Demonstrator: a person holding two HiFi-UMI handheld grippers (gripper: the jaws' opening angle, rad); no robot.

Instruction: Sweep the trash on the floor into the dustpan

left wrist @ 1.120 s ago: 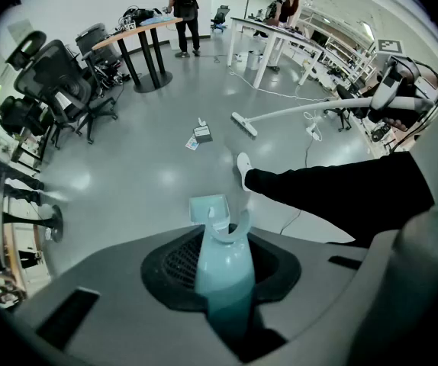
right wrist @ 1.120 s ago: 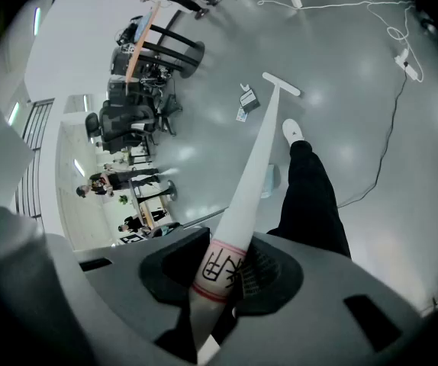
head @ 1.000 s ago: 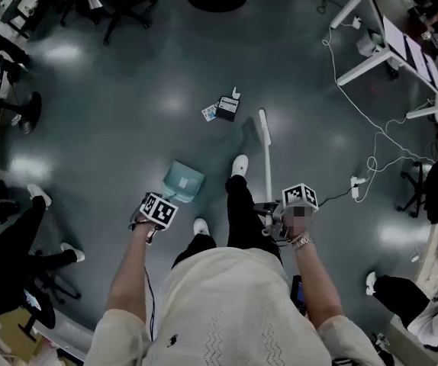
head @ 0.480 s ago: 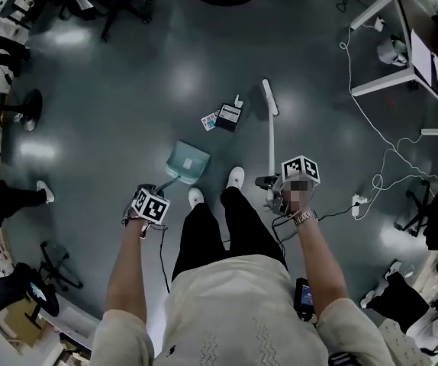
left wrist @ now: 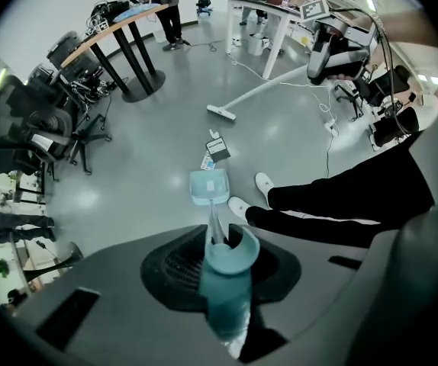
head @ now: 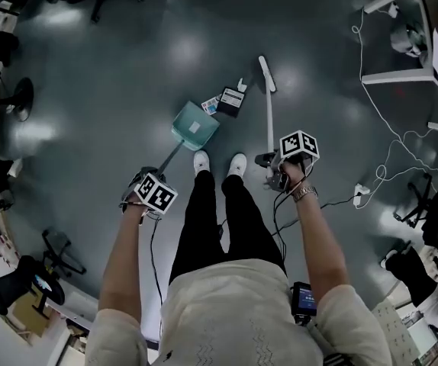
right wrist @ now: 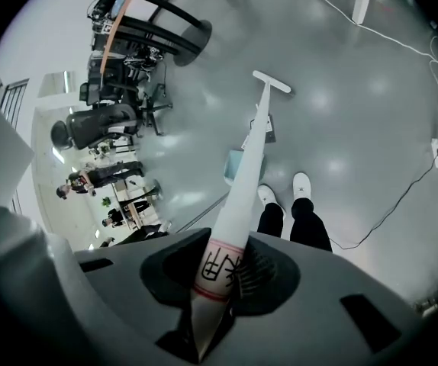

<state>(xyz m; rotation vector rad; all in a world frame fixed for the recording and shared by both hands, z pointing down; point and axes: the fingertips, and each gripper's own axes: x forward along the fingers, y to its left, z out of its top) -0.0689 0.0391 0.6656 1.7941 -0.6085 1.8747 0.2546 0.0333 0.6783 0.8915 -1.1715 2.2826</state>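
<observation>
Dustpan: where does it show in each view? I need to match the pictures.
Head view: dustpan above centre, just ahead of the white shoes.
Left gripper view: centre, at the far end of its handle, which the left gripper clamps.
Right gripper view: centre, partly behind the broom handle.
Shared landmark: the white shoes, near the dustpan in all three.

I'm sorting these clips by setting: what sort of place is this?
Most likely an open office or lab workspace. It has a wide, smooth grey floor, long desks along the edges, and wheeled office chairs parked beside them.
</observation>
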